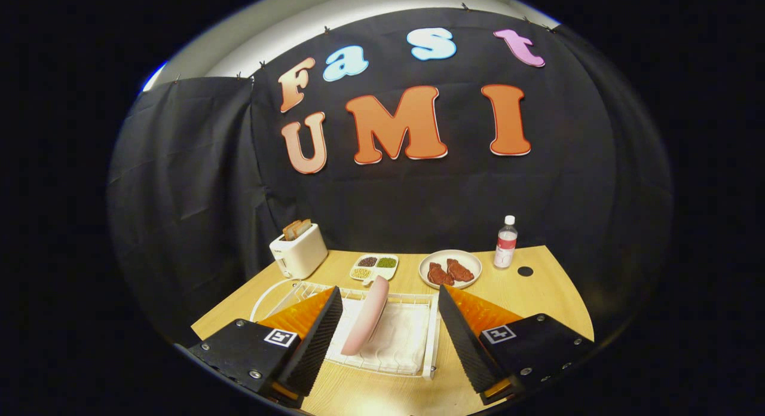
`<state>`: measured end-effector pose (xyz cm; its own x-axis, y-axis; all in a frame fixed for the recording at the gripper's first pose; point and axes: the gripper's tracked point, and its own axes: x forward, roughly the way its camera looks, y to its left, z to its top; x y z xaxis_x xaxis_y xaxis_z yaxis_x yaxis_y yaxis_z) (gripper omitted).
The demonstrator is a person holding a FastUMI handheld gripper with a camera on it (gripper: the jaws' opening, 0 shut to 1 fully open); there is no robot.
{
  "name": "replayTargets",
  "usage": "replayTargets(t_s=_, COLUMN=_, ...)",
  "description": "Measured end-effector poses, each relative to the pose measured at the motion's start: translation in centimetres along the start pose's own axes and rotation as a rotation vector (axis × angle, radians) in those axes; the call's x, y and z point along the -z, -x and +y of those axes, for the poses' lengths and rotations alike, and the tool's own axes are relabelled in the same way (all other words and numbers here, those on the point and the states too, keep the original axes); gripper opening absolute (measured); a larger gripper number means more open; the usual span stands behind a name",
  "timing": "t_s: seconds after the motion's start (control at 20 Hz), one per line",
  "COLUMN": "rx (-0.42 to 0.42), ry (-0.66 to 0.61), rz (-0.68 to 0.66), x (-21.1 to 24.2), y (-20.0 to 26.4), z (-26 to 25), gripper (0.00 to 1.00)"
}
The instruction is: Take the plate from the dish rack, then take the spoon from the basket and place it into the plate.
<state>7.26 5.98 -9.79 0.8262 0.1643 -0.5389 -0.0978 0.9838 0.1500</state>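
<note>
Tongs (388,338) spread wide around pink plate (366,315), upright in rack (412,362).

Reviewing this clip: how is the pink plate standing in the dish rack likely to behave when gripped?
The pink plate looks rigid and smooth, so probably slippery between the pads. It leans on edge in the dish rack, so a nudge may tip it. The gripper is open, its fingers either side of the plate.

Light wooden surface (538,296) carries a white wire dish rack (394,335) nearest the tool; beyond it stand a white toaster (297,251), a sectioned dish of beans (375,266), a plate of meat (450,269), a bottle (505,242) and a small black disc (525,271).
</note>
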Motion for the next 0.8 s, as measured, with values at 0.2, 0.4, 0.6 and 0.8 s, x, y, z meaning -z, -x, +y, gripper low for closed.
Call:
replayTargets(t_s=0.2, rx=-0.018, ry=-0.001, rz=0.159, x=2.2, y=-2.4, z=1.5, gripper=0.94)
replayTargets(t_s=0.4, rx=-0.021, ry=0.002, rz=0.259, x=2.9, y=-4.7, z=2.2, gripper=0.91)
replayTargets(t_s=0.6, rx=-0.01, ry=0.001, rz=0.378, x=4.2, y=-7.3, z=2.2, gripper=0.89)
replayTargets(t_s=0.8, rx=0.011, ry=-0.031, rz=0.499, x=5.8, y=-9.3, z=2.2, gripper=0.84)
